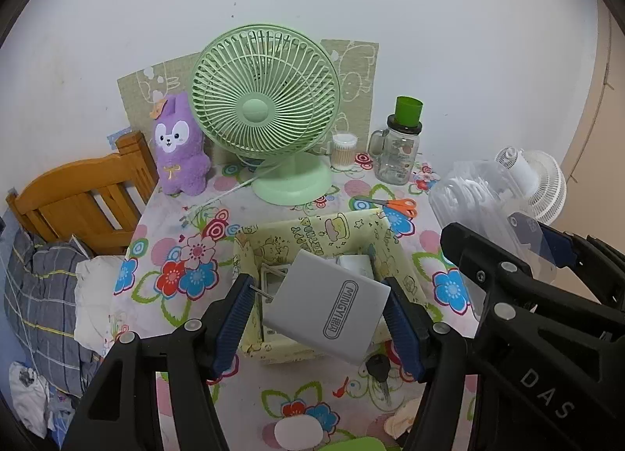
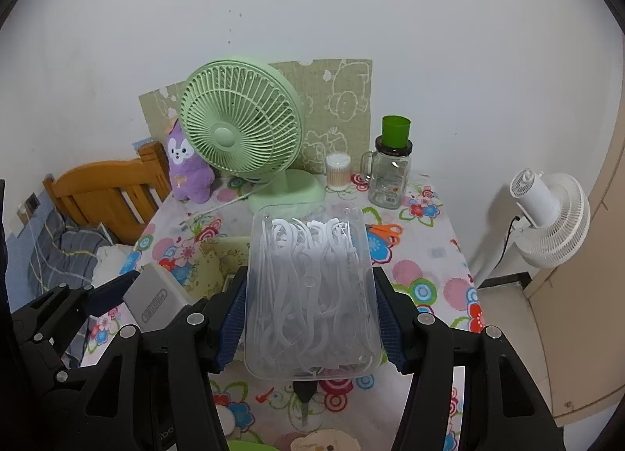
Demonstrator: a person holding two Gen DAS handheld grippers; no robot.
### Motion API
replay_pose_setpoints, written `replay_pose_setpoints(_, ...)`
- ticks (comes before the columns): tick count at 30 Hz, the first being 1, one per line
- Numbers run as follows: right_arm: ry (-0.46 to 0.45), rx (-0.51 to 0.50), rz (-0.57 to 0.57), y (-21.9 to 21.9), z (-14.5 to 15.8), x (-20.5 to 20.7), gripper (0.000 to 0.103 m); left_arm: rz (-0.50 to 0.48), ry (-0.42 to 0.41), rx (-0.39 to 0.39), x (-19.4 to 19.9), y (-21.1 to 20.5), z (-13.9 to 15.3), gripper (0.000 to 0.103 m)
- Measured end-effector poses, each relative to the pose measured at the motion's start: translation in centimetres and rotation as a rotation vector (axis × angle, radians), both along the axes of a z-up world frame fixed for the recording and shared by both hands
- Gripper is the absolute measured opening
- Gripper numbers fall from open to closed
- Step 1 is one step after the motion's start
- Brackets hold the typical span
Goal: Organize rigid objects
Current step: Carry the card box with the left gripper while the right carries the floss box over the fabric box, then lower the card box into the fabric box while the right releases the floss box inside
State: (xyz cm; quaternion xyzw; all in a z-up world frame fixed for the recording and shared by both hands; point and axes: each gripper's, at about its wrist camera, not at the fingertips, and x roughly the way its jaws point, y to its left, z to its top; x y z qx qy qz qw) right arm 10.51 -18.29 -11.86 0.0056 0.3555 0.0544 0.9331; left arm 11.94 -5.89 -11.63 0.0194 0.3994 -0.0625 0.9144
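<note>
My left gripper (image 1: 318, 314) is shut on a grey charger block (image 1: 328, 308) with a printed label, held tilted just above a yellow patterned open box (image 1: 312, 234) on the flowered tablecloth. A metal prong sticks out of the block toward the left pad. Inside the box lie white and grey items, partly hidden by the block. My right gripper (image 2: 310, 310) is shut on a clear plastic case (image 2: 310, 294) full of white floss picks, held above the table to the right of the box (image 2: 224, 255). The case (image 1: 480, 201) and right gripper also show at the right of the left wrist view.
A green desk fan (image 1: 265, 107), purple plush toy (image 1: 180, 146), cotton-swab tub (image 1: 343, 150), glass jar with green cup (image 1: 398, 154) and orange scissors (image 1: 394, 206) stand behind the box. A key (image 1: 381, 373) lies under the block. A white fan (image 2: 554, 212) and wooden bed frame (image 1: 78, 201) flank the table.
</note>
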Motion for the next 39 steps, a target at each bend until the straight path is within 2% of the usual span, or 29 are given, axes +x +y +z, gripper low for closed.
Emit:
replay_pose_setpoints(6, 0.002, -0.009, 0.028, 0.0, -0.3, 1.8, 0.062, 0.026, 0.037, -0.033, 1.6, 0.0, -0.6, 0.068)
replay_pose_setpoints(17, 0.051, 0.001, 0.077, 0.2, -1.8, 4.5, 0.062, 0.047, 0.154, -0.007, 3.9, 0.1, -2.1, 0.068)
replay_pose_setpoints(20, 0.050, 0.006, 0.095, 0.3, -1.6, 5.0, 0.062, 0.046, 0.144, 0.008, 4.1, 0.1, -1.8, 0.068)
replay_pose_setpoints(25, 0.016, -0.011, 0.099, 0.8, -1.3, 5.6, 0.062, 0.057, 0.123, -0.012, 4.7, 0.6, -1.7, 0.068)
replay_pose_setpoints(33, 0.078, 0.032, 0.080, 0.1, -3.3, 7.9, 0.062, 0.056, 0.159, 0.000, 6.6, 0.4, -3.2, 0.068)
replay_pose_setpoints(39, 0.079, 0.018, 0.089, 0.3, -4.1, 9.4, 0.062, 0.046, 0.151, -0.013, 7.5, 0.2, -3.8, 0.068)
